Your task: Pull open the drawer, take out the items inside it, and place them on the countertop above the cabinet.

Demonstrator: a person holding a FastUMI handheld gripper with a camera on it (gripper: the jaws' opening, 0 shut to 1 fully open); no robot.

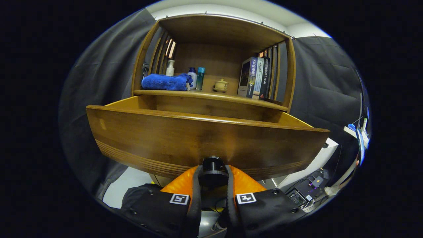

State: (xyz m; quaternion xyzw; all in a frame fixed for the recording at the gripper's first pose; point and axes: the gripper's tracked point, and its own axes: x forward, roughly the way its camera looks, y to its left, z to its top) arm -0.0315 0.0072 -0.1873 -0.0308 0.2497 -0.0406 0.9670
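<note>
While the drawer (205,132) stands open, the hand-held gripper (213,177) pinches its knob (213,167).

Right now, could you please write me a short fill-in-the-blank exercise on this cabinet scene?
1. The tongs are shut on the drawer's ____.
2. The drawer stands pulled ____.
3. On the countertop, the folded towel is coloured ____.
4. The books stand upright to the ____ of the small lidded cup.

Missing words: knob; open; blue; right
</note>
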